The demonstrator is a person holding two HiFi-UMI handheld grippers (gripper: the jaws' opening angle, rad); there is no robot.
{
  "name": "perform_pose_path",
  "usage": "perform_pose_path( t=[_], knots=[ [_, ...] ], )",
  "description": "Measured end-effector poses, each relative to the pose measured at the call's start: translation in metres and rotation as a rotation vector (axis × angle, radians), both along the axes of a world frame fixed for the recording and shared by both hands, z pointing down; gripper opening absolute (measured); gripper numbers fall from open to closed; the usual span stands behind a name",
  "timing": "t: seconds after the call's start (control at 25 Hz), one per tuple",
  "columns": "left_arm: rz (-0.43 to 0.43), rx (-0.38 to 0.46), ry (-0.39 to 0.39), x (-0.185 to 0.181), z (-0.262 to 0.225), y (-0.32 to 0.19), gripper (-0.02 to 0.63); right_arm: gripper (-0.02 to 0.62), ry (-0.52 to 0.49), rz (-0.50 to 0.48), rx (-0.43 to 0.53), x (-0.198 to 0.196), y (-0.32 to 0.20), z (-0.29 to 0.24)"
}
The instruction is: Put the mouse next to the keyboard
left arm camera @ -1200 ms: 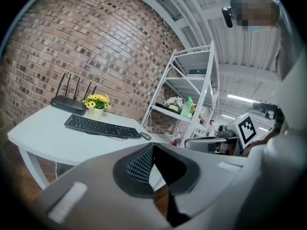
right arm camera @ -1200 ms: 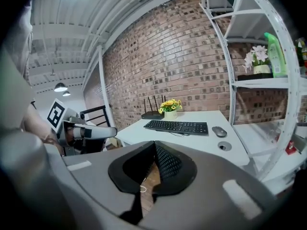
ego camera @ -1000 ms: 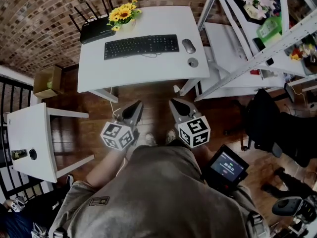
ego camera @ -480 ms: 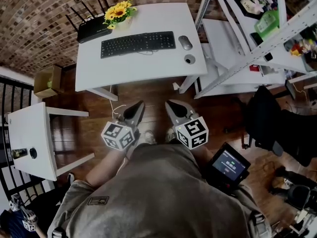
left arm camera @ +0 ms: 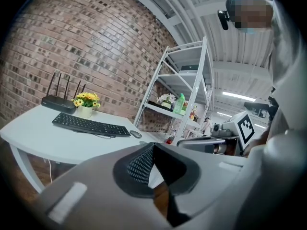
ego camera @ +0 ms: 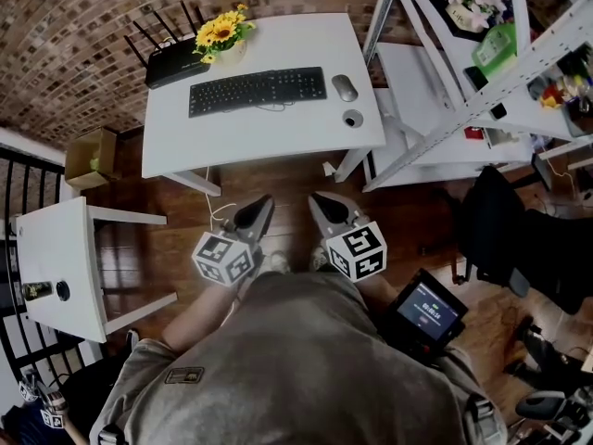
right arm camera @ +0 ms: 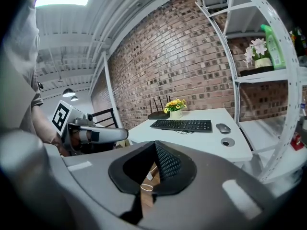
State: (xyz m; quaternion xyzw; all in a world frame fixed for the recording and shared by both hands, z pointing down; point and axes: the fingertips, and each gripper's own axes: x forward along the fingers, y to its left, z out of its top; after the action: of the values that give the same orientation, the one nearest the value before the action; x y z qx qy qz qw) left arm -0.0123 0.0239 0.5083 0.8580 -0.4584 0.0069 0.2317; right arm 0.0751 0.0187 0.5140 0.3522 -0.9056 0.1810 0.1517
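On the white desk (ego camera: 269, 137) a black keyboard (ego camera: 258, 90) lies across the middle. The grey mouse (ego camera: 345, 87) rests just off the keyboard's right end, the two apart by a small gap. Keyboard (right arm camera: 182, 124) and mouse (right arm camera: 223, 127) also show in the right gripper view, and more distantly as keyboard (left arm camera: 91, 125) and mouse (left arm camera: 136, 134) in the left gripper view. My left gripper (ego camera: 255, 213) and right gripper (ego camera: 326, 207) hang side by side over the wooden floor, well short of the desk. Both are shut with nothing between their jaws.
A black router (ego camera: 176, 63) and a pot of sunflowers (ego camera: 220, 33) stand at the desk's back left, and a round grommet (ego camera: 352, 118) sits in front of the mouse. White shelving (ego camera: 463, 72) stands right of the desk. At the left are a small white side table (ego camera: 56, 267) and a cardboard box (ego camera: 91, 151).
Both grippers hold about the same place in front of the person, still shut. The head view has swung slightly, so the desk sits a little differently in the frame.
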Motion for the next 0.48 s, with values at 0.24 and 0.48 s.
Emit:
perform_pose_path(
  t=[0.24,0.48],
  knots=[
    [-0.001,0.003,0.000,0.0005,-0.0018,-0.0006,0.000,0.012,-0.006,0.005,0.007,0.0016,-0.0014,-0.0033],
    [-0.002,-0.003,0.002,0.0020,-0.0027,-0.0011,0.000,0.012,-0.002,0.008,0.013,0.0023,-0.0037,-0.0048]
  ],
)
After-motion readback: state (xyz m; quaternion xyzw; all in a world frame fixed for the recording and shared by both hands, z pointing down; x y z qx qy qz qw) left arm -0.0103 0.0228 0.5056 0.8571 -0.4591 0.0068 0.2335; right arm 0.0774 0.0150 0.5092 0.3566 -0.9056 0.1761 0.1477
